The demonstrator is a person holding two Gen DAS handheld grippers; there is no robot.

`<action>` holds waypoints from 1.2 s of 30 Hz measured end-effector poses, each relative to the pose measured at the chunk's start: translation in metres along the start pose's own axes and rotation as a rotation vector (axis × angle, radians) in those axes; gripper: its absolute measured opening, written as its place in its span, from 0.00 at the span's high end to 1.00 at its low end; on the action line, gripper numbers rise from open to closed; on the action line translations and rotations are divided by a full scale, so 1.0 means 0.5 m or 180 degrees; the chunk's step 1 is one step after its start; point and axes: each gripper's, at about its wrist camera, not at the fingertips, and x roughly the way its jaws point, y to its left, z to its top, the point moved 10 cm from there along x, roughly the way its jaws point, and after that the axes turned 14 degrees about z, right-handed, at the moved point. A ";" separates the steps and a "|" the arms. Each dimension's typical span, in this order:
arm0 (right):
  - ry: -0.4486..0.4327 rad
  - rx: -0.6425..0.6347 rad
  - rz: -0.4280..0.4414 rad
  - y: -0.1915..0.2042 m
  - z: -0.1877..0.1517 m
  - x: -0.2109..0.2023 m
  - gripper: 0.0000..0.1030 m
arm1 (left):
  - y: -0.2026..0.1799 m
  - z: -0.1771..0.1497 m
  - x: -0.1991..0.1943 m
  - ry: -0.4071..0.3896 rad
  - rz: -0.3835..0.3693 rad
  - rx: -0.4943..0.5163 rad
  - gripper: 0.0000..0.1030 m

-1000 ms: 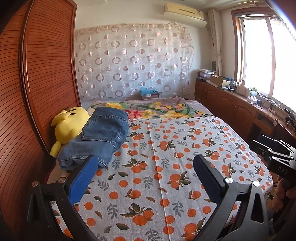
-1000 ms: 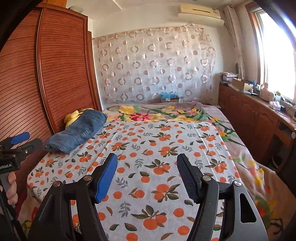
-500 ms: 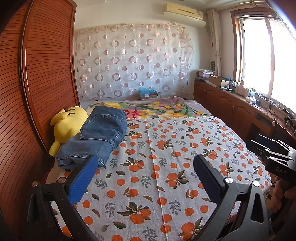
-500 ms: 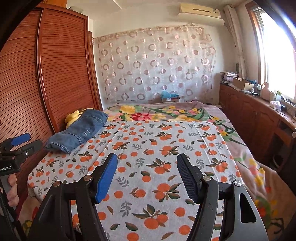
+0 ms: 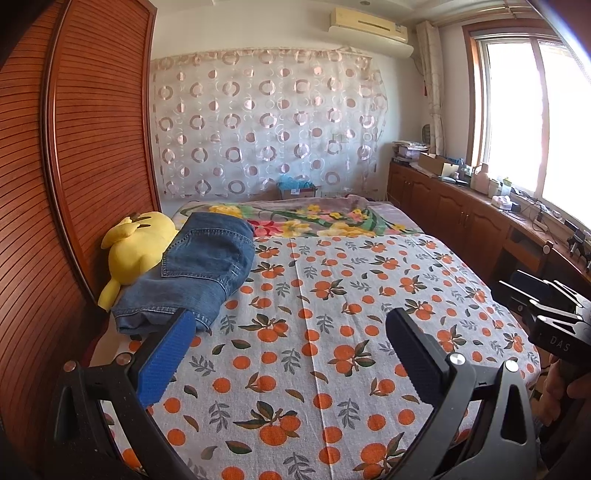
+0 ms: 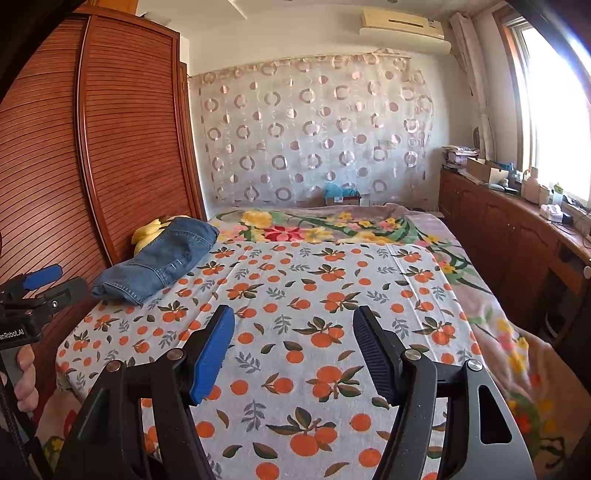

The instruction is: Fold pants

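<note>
Folded jeans [image 5: 195, 273] lie far left on the bed [image 5: 332, 369] against a yellow plush [image 5: 136, 247]; left gripper [image 5: 288, 354] and right gripper [image 6: 293, 350] hover wide open, empty

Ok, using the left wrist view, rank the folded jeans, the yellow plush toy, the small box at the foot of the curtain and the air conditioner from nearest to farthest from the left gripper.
1. Folded jeans: just beyond the left gripper, on the bed's left side.
2. Yellow plush toy: behind the jeans, against the wardrobe.
3. Small box: past the bed's far end, below the curtain.
4. Air conditioner: high on the far wall.
</note>
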 end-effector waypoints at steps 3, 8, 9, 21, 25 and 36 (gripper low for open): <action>-0.0002 -0.0005 0.0010 -0.002 0.001 -0.002 0.33 | 0.000 0.000 0.000 -0.0002 -0.0001 0.0001 0.00; -0.0011 -0.0005 0.0021 -0.006 0.001 -0.004 0.33 | -0.001 0.002 -0.002 -0.0007 -0.0002 0.0007 0.00; -0.0012 -0.0006 0.0019 -0.007 0.001 -0.003 0.33 | -0.002 0.001 -0.003 -0.0010 0.0000 0.0013 0.00; -0.0015 -0.0009 0.0024 -0.011 0.001 -0.004 0.33 | -0.005 0.004 -0.009 -0.0021 -0.0004 0.0006 0.00; -0.0020 -0.0011 0.0025 -0.013 0.002 -0.005 0.33 | -0.005 0.010 -0.013 -0.0034 -0.0011 0.0002 0.00; -0.0041 -0.0016 0.0035 -0.014 0.003 -0.005 0.33 | -0.007 0.015 -0.017 -0.0044 -0.0016 -0.0002 0.00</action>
